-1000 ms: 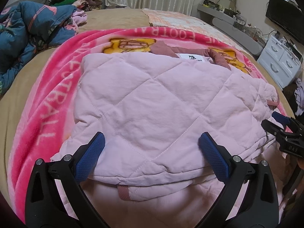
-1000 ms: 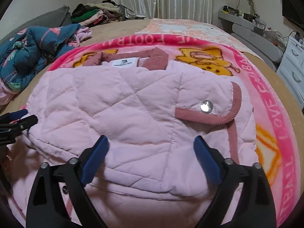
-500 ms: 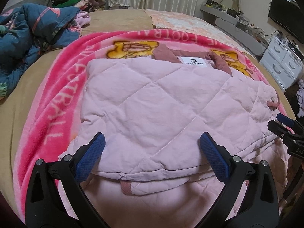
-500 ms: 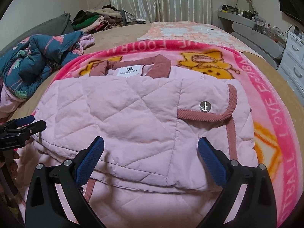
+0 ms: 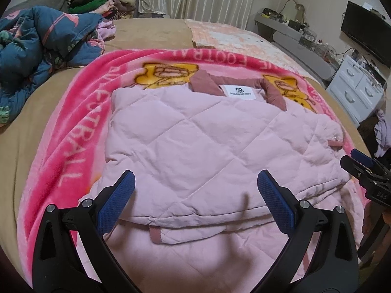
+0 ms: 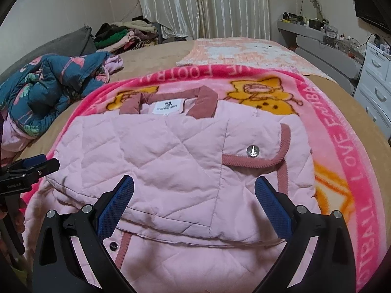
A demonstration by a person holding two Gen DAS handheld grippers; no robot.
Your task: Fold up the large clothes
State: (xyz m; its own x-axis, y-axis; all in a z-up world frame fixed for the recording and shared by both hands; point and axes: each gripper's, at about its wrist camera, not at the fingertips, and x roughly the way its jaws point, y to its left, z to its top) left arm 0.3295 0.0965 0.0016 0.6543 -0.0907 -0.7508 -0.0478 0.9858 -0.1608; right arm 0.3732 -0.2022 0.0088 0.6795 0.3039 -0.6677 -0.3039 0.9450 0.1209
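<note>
Bare pink blanket (image 5: pixel 61 151) either side of the folded jacket (image 5: pixel 195 146); crumpled blue quilt (image 6: pixel 46 90) far left.

A pale pink quilted jacket (image 5: pixel 195 146) (image 6: pixel 171 161) lies folded on a bright pink fleece blanket (image 5: pixel 73 127) (image 6: pixel 354 161) spread over the bed. Its stitching runs in a diamond pattern. The dusty-rose collar (image 5: pixel 273 92) (image 6: pixel 204 103) points toward the blanket's far edge, with a white label (image 5: pixel 240 92) (image 6: pixel 169 107) showing inside the neck. Both sides are folded inward, giving a roughly rectangular bundle. On the jacket's right side a flap edged in dusty-rose ribbed trim (image 6: pixel 259 162) carries a silver snap button (image 6: pixel 252 151). The lower part lies flat toward the blanket's near edge, smoother and paler, with a second snap (image 6: pixel 113 245) beside a trim strip.
</note>
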